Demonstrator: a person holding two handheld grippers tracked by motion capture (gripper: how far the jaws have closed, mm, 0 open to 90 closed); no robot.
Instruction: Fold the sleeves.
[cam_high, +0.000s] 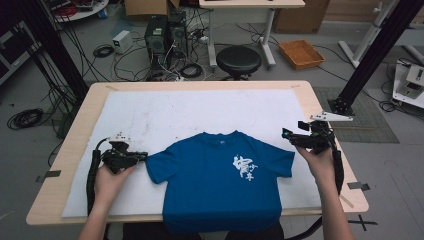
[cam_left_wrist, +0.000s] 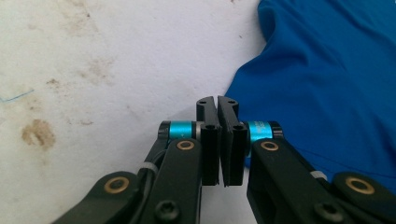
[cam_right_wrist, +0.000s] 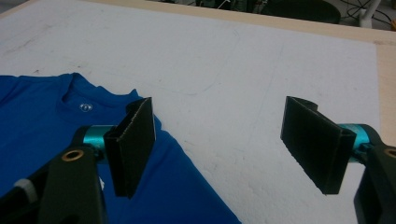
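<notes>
My table (cam_high: 325, 107) is pale wood under a stained white mat (cam_high: 165, 112). Beyond it I see grey floor strewn with cables (cam_high: 107, 52), a black stool (cam_high: 238, 61), two computer towers (cam_high: 166, 34), an orange tray (cam_high: 301, 53) and cardboard boxes (cam_high: 145, 7). Black frame posts (cam_high: 372, 55) rise at both sides.

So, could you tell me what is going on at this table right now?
A person holds a two-jaw gripper in each hand over a blue T-shirt spread flat, print up, on a white mat. The left gripper sits at the tip of one sleeve with its jaws closed; whether they pinch any cloth is unclear. The right gripper, jaws wide open, hovers by the other sleeve, holding nothing. The shirt's hem hangs over the table's near edge.
</notes>
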